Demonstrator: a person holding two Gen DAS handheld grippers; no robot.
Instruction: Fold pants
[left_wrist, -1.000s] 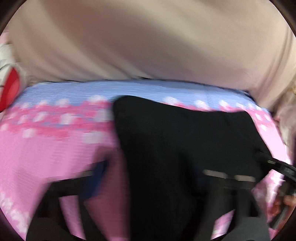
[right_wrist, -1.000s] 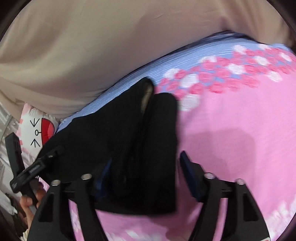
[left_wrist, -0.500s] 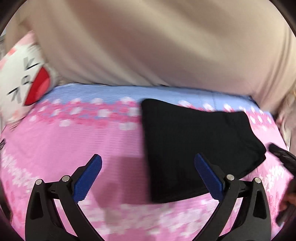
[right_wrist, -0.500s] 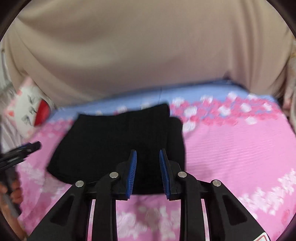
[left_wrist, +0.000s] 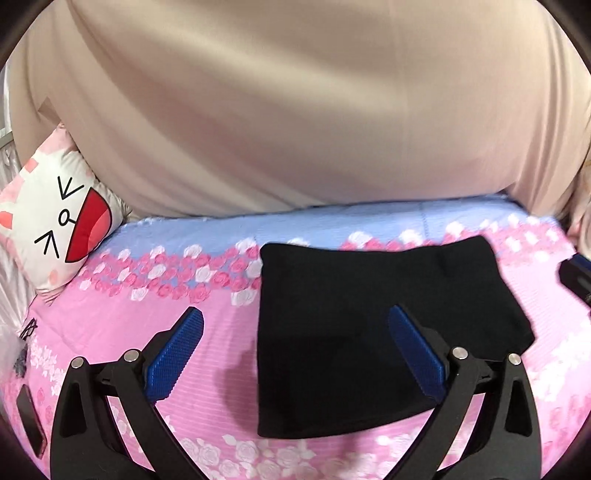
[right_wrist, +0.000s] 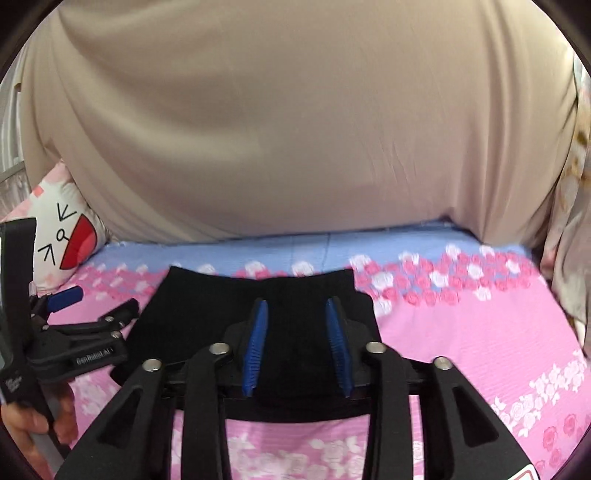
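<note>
The black pants (left_wrist: 354, 317) lie folded into a compact rectangle on the pink floral bedsheet (left_wrist: 122, 325). My left gripper (left_wrist: 295, 339) is open and empty, held above the sheet with its right finger over the pants' left part. In the right wrist view the pants (right_wrist: 207, 314) lie just ahead. My right gripper (right_wrist: 297, 332) is open with a moderate gap, empty, raised over the pants' near edge. The left gripper (right_wrist: 85, 314) also shows at the left of the right wrist view, in a hand.
A beige curtain (left_wrist: 295, 110) hangs behind the bed. A white cat-face pillow (left_wrist: 55, 229) sits at the back left; it also shows in the right wrist view (right_wrist: 62, 240). A dark phone-like object (left_wrist: 31, 424) lies at the sheet's left edge.
Both grippers have pulled back and up from the pants. The right gripper narrowed, then opened partly. The pants stay folded on the sheet.
</note>
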